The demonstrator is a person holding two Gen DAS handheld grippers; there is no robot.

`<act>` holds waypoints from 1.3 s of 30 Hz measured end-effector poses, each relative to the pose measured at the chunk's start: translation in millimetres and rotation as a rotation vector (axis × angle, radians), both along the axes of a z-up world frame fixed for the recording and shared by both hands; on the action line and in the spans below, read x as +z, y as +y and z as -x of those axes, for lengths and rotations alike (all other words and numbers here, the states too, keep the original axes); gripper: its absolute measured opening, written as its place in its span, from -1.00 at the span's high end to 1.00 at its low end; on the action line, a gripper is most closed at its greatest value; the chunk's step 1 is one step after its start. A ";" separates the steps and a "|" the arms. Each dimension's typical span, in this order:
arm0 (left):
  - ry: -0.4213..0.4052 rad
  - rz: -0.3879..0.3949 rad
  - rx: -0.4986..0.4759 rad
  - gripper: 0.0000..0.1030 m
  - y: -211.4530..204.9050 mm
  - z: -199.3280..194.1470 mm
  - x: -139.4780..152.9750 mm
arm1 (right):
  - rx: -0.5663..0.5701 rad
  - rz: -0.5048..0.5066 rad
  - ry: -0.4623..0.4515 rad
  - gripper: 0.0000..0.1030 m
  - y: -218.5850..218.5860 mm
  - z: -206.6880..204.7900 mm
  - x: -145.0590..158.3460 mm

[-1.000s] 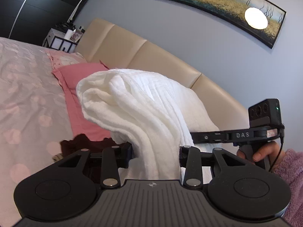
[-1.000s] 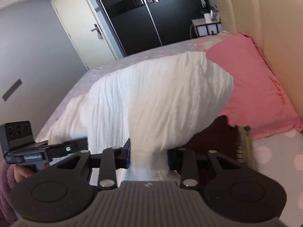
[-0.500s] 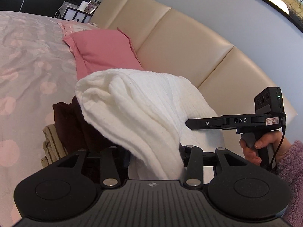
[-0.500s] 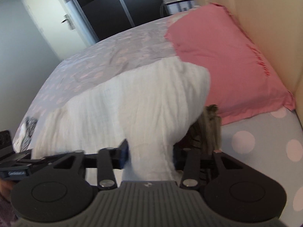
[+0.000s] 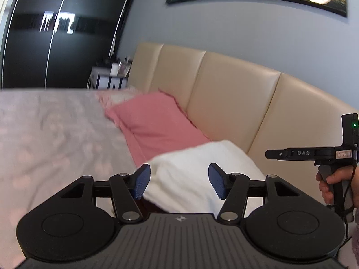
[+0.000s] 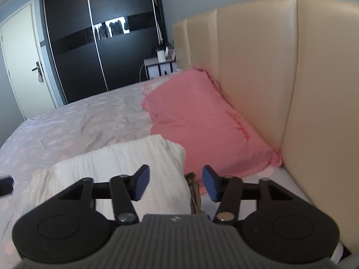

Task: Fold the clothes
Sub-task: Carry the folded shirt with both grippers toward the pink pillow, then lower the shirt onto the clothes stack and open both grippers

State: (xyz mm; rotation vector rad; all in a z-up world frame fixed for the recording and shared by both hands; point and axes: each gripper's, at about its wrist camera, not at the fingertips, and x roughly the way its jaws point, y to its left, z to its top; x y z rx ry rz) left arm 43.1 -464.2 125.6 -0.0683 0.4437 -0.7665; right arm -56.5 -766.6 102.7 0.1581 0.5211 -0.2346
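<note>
A folded white textured garment [image 5: 197, 170] [image 6: 125, 165] lies on the bed beside the pink pillow, resting on a pile of darker clothes. A striped brown piece [image 6: 194, 192] of that pile pokes out at its right edge. My left gripper [image 5: 179, 182] stands open just above the white garment, with nothing between its blue pads. My right gripper [image 6: 175, 182] is open too, over the garment's right edge. In the left wrist view the right gripper's body [image 5: 314, 153] shows at far right, held by a hand [image 5: 329, 185].
A pink pillow [image 6: 202, 121] leans against the beige padded headboard [image 6: 258, 67]. The grey bedspread with pink dots [image 5: 44, 130] stretches to the left. A bedside table [image 6: 160, 67], a black wardrobe [image 6: 94, 44] and a white door [image 6: 20, 67] stand at the far end.
Both grippers have let go of the white garment and opened. It has dropped onto the clothes pile, and both grippers have pulled back and tilted up.
</note>
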 end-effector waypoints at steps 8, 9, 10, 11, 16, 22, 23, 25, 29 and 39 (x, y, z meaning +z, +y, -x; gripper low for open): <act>-0.038 -0.145 -0.031 0.18 -56.8 15.9 -24.1 | 0.028 0.071 -0.117 0.12 52.2 -24.5 -20.5; -0.018 -0.167 -0.025 0.23 -59.4 13.1 -32.3 | 0.035 0.062 -0.110 0.15 53.6 -31.5 -25.2; -0.004 -0.182 -0.020 0.25 -58.9 10.0 -40.2 | 0.032 0.063 -0.091 0.20 53.4 -37.7 -31.6; 0.010 -0.195 -0.016 0.25 -57.4 6.8 -48.0 | 0.028 0.062 -0.074 0.20 53.0 -43.7 -38.3; 0.037 -0.238 -0.036 0.24 -52.9 -10.7 -78.3 | 0.006 -0.044 -0.039 0.18 40.3 -64.8 -78.2; 0.027 -0.251 -0.055 0.24 -46.9 -17.1 -100.1 | -0.007 -0.001 -0.043 0.18 52.6 -80.9 -115.9; 0.027 -0.249 -0.060 0.24 -45.9 -16.4 -101.0 | -0.005 0.021 -0.043 0.18 56.5 -82.8 -119.1; 0.030 -0.245 -0.070 0.24 -44.9 -15.6 -102.2 | -0.004 0.032 -0.049 0.18 58.0 -83.7 -122.2; 0.038 -0.245 -0.084 0.25 -48.1 -17.0 -104.9 | -0.003 0.027 -0.054 0.18 54.5 -78.9 -125.5; 0.093 -0.242 -0.173 0.23 -29.8 -12.5 -84.8 | -0.013 0.032 0.050 0.17 63.3 -47.9 -100.0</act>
